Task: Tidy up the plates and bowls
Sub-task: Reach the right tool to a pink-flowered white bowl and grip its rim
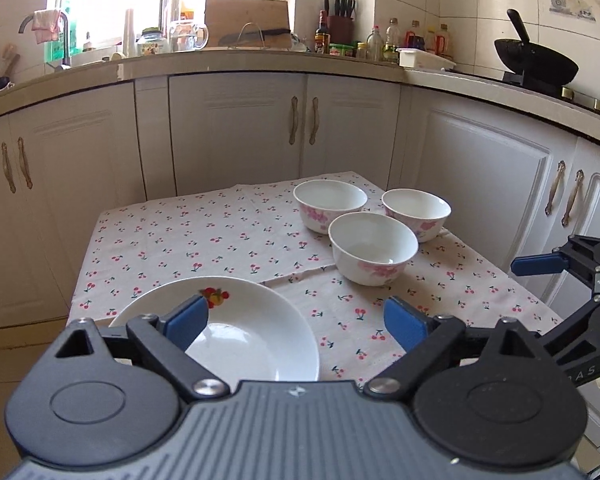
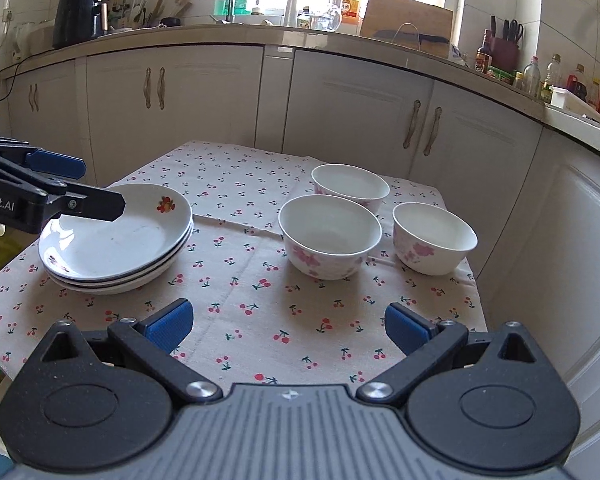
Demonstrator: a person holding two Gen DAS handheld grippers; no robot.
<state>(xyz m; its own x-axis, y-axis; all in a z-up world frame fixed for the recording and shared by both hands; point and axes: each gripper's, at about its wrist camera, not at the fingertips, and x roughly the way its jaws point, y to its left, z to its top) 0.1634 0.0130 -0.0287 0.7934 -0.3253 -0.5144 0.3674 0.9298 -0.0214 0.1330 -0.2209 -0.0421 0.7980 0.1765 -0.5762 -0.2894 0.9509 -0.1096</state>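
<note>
The jaws of the left gripper (image 1: 296, 322) are spread wide above the stack of plates (image 2: 116, 240), with nothing pinched between the blue pads; the jaws of the right gripper (image 2: 286, 324) are likewise spread, over bare cloth at the near edge of the bench (image 2: 440, 344). At the left of the bench three shallow, glossy white plates with thin dark rims are stacked, a fruit motif being printed on the top one; the layers are made out only in the right wrist view, since in the left wrist view a single plate face is seen, its near edge cut off by the gripper body. The bench is covered by a matt, creased tablecloth (image 1: 228, 240) printed with small red cherries, one layer of which overlaps another. To the right three deep, round, glazed white bowls with pink blossom decoration are set close together: a near bowl (image 2: 330, 236), a far bowl (image 2: 350, 186) and a right-hand bowl (image 2: 434, 238). Whether the bowls touch cannot be told. A black wok (image 1: 536, 62) on the stove is shown only in the left wrist view, a black appliance (image 2: 80, 14) on the far counter only in the right.
</note>
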